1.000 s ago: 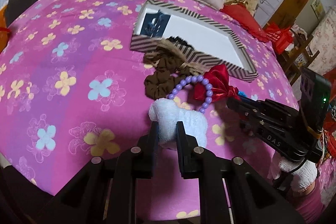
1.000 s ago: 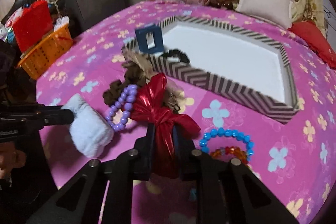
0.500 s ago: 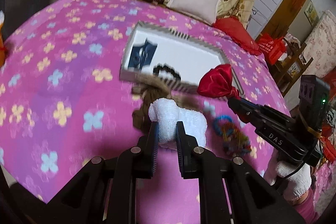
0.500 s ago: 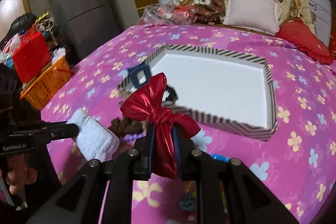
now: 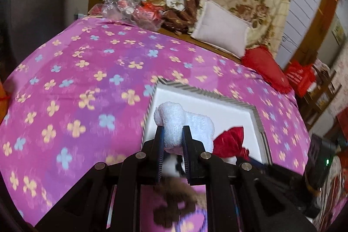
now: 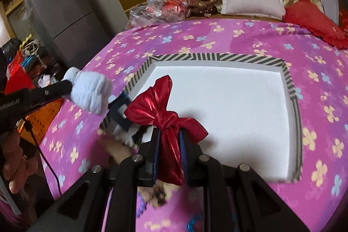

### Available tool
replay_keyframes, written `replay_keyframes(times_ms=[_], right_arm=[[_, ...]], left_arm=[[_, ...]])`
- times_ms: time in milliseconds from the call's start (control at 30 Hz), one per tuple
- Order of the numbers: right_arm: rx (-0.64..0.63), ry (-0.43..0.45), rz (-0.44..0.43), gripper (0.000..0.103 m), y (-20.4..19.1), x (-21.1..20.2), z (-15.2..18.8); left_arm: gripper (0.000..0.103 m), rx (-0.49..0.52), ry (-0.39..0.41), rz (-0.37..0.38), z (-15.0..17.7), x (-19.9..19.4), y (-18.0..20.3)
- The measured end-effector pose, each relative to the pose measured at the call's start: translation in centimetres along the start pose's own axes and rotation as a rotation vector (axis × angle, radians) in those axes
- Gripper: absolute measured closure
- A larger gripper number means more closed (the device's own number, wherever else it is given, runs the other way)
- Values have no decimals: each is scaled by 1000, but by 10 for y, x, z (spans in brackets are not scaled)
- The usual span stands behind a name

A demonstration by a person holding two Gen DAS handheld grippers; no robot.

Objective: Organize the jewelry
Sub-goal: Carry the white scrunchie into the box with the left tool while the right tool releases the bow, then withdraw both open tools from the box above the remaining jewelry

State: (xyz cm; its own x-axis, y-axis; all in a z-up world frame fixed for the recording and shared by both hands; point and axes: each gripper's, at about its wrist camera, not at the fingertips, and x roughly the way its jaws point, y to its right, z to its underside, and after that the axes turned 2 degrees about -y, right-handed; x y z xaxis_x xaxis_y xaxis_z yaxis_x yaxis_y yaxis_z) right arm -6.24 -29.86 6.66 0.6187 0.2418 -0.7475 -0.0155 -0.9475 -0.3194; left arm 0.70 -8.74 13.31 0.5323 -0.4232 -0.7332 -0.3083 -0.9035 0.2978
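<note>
Both loads lifted over striped white-lined tray; left gripper pinches fluffy white scrunchie | right gripper clamps shiny red fabric bow | risk: releasing high, either bounces out

Shiny red bow, white fluffy scrunchie, black-and-white striped box.

The left wrist camera sits just behind the left tool and looks down along its fingers over the near edge of the bed toward the far edge with its pillows. The right wrist camera sits likewise behind the right tool, high and close, facing the same far edge. Both views share the striped tray on the bed's middle, and each catches the other tool at its side.
</note>
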Motion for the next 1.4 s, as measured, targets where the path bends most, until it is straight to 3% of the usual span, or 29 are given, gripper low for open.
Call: replay_keyframes(times_ms=[233, 433, 667, 733, 1033, 1200, 1400], right_arm=[[34, -87, 27, 85, 5, 57, -39], [64, -151, 33, 85, 6, 98, -50], [109, -182, 7, 67, 12, 111, -43], [109, -172, 20, 61, 13, 105, -42], [82, -111, 32, 51, 14, 59, -29], [91, -74, 27, 50, 13, 34, -17], [91, -48, 14, 49, 5, 10, 3]], left_arm=[[85, -51, -81, -39, -31, 64, -17], [85, -80, -158, -18, -37, 101, -29], [83, -76, -197, -15, -34, 120, -29], [78, -75, -208, -13, -33, 122, -29], [59, -98, -200, 5, -30, 97, -35], [58, -64, -165, -13, -20, 67, -35], [58, 7, -98, -90, 9, 28, -26]])
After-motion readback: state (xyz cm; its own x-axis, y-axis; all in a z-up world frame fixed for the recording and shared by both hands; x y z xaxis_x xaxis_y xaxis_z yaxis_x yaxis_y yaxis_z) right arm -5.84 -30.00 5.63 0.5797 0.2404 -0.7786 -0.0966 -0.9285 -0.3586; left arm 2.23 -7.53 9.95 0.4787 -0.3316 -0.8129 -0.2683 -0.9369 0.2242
